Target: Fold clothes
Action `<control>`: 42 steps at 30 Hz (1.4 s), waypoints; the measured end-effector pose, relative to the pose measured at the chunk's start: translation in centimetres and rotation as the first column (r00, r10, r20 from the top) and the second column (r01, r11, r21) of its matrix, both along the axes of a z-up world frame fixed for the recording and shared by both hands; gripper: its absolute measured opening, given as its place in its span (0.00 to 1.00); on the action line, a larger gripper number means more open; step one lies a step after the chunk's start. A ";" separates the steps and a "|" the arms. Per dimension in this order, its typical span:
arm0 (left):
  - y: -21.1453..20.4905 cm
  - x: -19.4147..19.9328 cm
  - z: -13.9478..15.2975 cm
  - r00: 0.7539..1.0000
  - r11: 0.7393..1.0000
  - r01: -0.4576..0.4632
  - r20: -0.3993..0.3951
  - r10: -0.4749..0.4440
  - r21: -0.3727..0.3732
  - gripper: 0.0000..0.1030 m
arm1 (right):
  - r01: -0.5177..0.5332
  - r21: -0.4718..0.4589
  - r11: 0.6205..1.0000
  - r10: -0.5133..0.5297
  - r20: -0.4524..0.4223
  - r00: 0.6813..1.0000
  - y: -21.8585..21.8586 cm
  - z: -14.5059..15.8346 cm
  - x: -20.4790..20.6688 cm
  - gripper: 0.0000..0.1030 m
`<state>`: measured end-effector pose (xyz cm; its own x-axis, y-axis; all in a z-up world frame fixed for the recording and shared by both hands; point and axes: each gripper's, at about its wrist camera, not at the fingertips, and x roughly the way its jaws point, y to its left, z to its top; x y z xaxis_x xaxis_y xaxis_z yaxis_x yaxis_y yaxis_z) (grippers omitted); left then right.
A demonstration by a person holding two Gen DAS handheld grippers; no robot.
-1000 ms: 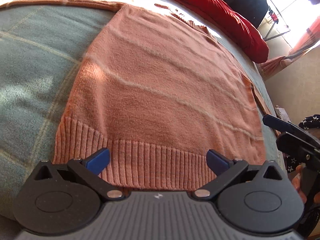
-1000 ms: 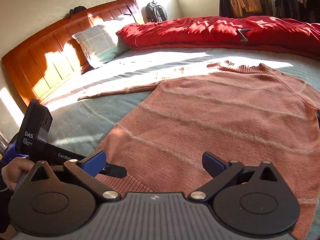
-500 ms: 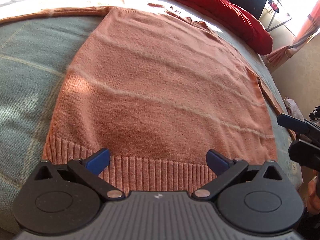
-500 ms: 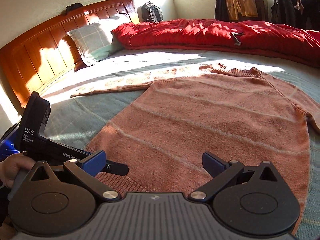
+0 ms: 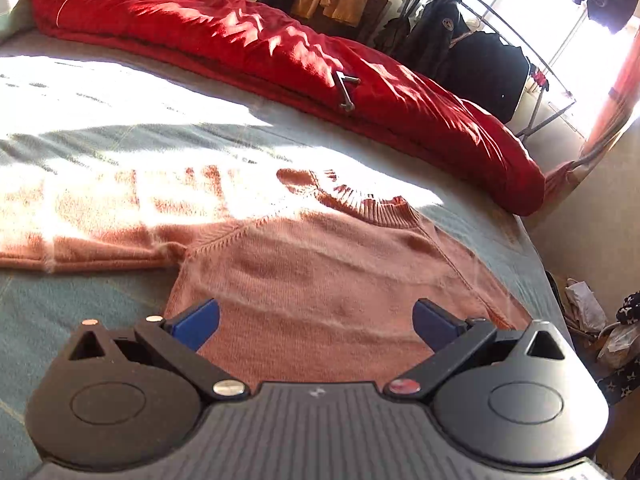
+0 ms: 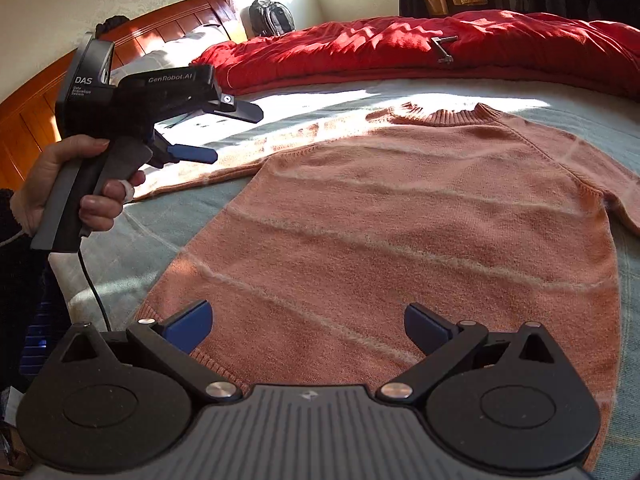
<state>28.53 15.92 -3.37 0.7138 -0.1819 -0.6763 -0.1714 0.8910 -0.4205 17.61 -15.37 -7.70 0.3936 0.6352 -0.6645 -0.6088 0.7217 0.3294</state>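
- The left gripper (image 5: 316,320), seen from its own camera, has its blue-tipped fingers (image 5: 196,320) spread wide with nothing between them; it hangs over the upper part of the sweater (image 5: 320,276), and whether it touches the knit cannot be told.
- In the right wrist view the left gripper (image 6: 236,130) is held up off the bed at the far left, above the sweater's left sleeve (image 6: 224,168), its two black arms well apart and clear of the cloth.
- A person's hand (image 6: 68,184) wraps the grey pistol grip of that tool; a black cable (image 6: 94,284) drops from its base.
- The right gripper (image 6: 308,324) is likewise opened wide and holds nothing, its fingers framing the near hem of the sweater (image 6: 400,232).
- The sweater is a salmon-pink, fuzzy knit with thin pale stripes across the body, a ribbed round collar (image 6: 444,114) at the far end and ribbed hem at the near end.
- It lies flat, front up, on a grey-green checked bedspread (image 6: 160,224), sleeves stretched out to left and right, partly in bright sunlight.
- Beyond the collar a crumpled red quilt (image 6: 400,52) runs along the far edge of the bed, with a small metal item (image 6: 442,50) resting on it.
- A polished wooden headboard (image 6: 32,112) stands at far left, a dark backpack (image 6: 270,16) against the wall beyond.
- Dark clothes hang on a rack (image 5: 480,52) at far right by a sunlit window.
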 end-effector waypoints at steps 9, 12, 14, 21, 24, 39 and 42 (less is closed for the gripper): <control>4.4 8.2 -7.0 0.996 0.983 -0.080 -0.047 0.073 -0.164 0.99 | 0.013 0.017 1.000 -0.011 -0.119 0.993 0.4 -3.2 2.7 1.00; 5.6 8.0 -8.9 0.991 0.979 -0.123 -0.073 0.113 -0.161 0.99 | 0.023 0.020 1.000 -0.020 -0.139 0.990 0.3 -3.9 3.2 1.00; 6.4 7.5 -9.8 0.986 0.981 -0.152 -0.079 0.143 -0.122 0.97 | 0.032 0.011 0.999 -0.030 -0.150 0.988 0.3 -4.2 3.4 1.00; 6.5 7.1 -7.3 0.988 0.982 -0.154 -0.040 0.150 -0.113 0.97 | 0.042 0.010 0.999 -0.040 -0.145 0.989 0.3 -4.2 3.2 1.00; 5.9 8.3 -6.9 0.991 0.986 -0.130 -0.028 0.127 -0.101 0.97 | 0.039 -0.002 0.999 -0.039 -0.138 0.990 0.6 -4.1 3.1 1.00; 13.1 5.4 -8.0 0.919 0.920 -0.391 -0.058 0.389 -0.025 0.97 | 0.067 0.002 0.998 -0.066 -0.147 0.987 0.1 -4.3 3.5 1.00; 15.1 4.1 -9.0 0.906 0.906 -0.420 -0.084 0.416 -0.045 0.97 | 0.056 0.002 0.998 -0.056 -0.149 0.987 0.4 -4.4 3.4 1.00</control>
